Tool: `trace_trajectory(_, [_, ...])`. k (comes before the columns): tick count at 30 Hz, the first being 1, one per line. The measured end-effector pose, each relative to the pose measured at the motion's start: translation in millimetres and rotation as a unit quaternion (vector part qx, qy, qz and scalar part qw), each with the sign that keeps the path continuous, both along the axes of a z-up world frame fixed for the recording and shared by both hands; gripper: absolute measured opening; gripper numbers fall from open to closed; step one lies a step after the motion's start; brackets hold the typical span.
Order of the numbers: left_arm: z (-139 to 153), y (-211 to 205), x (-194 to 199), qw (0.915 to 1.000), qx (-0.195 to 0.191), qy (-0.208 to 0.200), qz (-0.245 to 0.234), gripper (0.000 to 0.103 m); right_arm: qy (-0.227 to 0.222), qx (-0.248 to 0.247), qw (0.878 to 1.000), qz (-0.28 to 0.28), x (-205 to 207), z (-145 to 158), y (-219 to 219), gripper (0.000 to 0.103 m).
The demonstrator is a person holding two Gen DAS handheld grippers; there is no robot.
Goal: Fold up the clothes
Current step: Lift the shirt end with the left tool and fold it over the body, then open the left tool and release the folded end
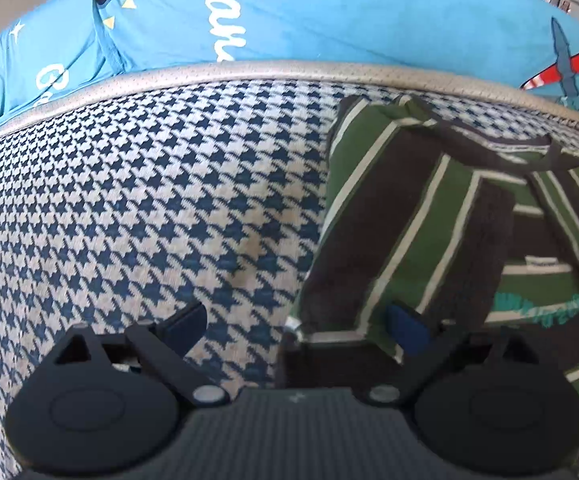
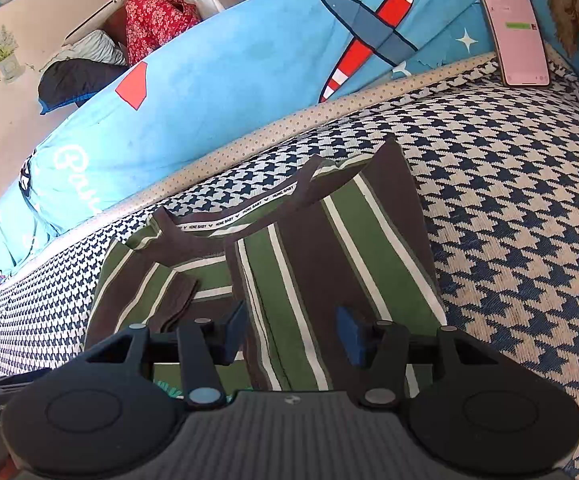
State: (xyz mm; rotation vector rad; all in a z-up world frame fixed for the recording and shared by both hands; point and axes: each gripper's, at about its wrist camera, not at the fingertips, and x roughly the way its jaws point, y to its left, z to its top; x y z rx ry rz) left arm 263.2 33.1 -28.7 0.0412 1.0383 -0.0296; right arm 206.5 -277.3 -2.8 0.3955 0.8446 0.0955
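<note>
Shirt (image 1: 409, 208) first, through the left wrist camera: one green, brown and white striped top lies on the houndstooth mat (image 1: 129, 200), off to the right of the frame, its long axis running away from the lens toward the grey piped edge of the mat. The left gripper (image 1: 295, 322) hangs over the shirt's near left corner, jaws spread wide and gripping nothing; its left finger sits over bare mat, its right finger (image 1: 405, 328) over the striped cloth, so the garment's left edge runs up between them. A folded panel already lies along that left side. Behind the mat rests one blue quilt (image 1: 329, 20) with an aeroplane print.

Over to the right wrist camera: the same single shirt (image 2: 329, 248) fills the middle, collar at the far end, both sides turned in toward the centre, a sleeve cuff lying on the left half. The right gripper (image 2: 291, 332) sits squarely over the near end, jaws half spread with the folded right panel passing under the gap. Whether the pads actually pinch any cloth I cannot tell from here; they look clear of it. The right hand seems the nearer one to the hem, and the fold to come would likely run hem toward collar along that long axis. One phone (image 2: 513, 28) leans against the quilt, well apart from the shirt.
</note>
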Motion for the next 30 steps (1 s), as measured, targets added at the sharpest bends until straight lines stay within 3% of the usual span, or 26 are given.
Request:
trace_trajectory(6, [-5.2,10.9,-8.2,0.9994,-0.008,0.019,0.027,0.103,-0.003,0.002,1.0,-0.005,-3.4,2.7,-9.1,0.049])
trace_trajectory(16, [1.3,8.6,-41.4,0.9983,0.0,0.037,0.046,0.103,-0.017,0.01,1.0,-0.015,-22.2,9.3,-55.0,0.049])
trace_trajectory(20, [15.9,0.7,-58.7,0.9979,0.0,0.01,0.064,0.103,-0.016,0.008,1.0,-0.017,-30.9,7.4,-74.9,0.049])
trace_trajectory(24, [31.6,-12.4,-66.7,0.9976,-0.025,-0.031,0.056,0.103,-0.001,0.022,1.0,-0.008,-34.9,0.8,-86.0,0.049])
trace_trajectory(30, [35.3,-47.5,-53.0,0.9981,-0.035,-0.035,0.036,0.103,0.01,0.056,0.998,-0.004,-35.5,-7.4,-93.0,0.049])
